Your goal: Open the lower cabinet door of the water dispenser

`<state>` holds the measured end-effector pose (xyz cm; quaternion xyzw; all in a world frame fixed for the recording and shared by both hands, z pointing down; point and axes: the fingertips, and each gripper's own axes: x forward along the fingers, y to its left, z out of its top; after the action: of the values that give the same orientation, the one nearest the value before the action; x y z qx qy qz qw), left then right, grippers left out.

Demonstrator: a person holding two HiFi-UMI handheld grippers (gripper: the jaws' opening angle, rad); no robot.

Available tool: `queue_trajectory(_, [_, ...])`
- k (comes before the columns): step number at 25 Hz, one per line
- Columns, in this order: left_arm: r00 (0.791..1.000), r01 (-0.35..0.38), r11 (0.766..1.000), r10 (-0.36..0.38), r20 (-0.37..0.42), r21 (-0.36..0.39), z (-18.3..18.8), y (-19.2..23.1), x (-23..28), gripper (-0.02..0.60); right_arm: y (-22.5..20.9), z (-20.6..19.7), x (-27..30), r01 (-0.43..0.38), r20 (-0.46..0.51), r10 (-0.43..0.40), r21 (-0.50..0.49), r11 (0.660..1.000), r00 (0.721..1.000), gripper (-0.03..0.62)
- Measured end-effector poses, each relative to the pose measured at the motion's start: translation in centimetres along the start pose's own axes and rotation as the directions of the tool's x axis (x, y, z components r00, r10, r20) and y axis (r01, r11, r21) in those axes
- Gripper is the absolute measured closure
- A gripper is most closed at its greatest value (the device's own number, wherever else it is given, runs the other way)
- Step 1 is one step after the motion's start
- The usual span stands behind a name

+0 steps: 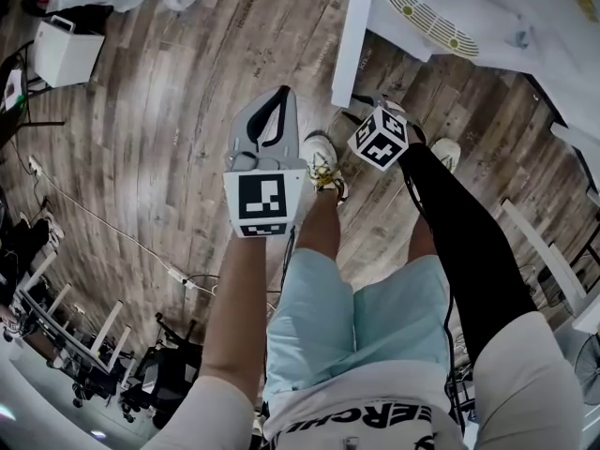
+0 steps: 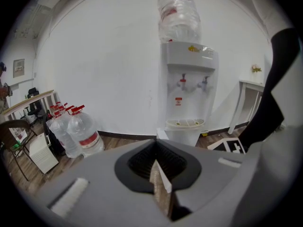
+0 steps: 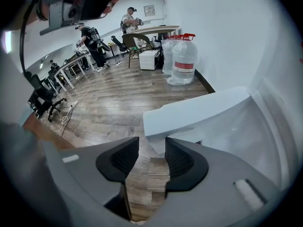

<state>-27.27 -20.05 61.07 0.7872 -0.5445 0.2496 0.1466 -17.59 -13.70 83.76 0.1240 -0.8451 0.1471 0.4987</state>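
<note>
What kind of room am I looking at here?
Most likely an office or shared workroom: there is a white water dispenser, spare water jugs on the wood-look floor, and desks with office chairs.

Wood-plank floor fills the head view. Plain white wall, water jugs lower left, desks upper left.
</note>
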Motion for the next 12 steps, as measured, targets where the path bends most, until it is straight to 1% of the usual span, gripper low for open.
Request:
queue_trajectory(6, [1.0, 0.015, 1.0, -0.015, -0.007, 0.0, -0.8, 1.1, 0.5, 0.525, 0.5, 1.5, 1.1, -0.005, 0.006, 0.005, -0.016, 1.0, 1.0, 0.431])
queue_trajectory(12, [1.0, 0.012, 1.0, -0.012, -0.011, -0.004, -1.5, 3.2, 0.3, 0.525, 0.8, 3.2, 1.9, 0.002, 0.008, -0.002, -0.019, 1.0, 1.0, 0.431])
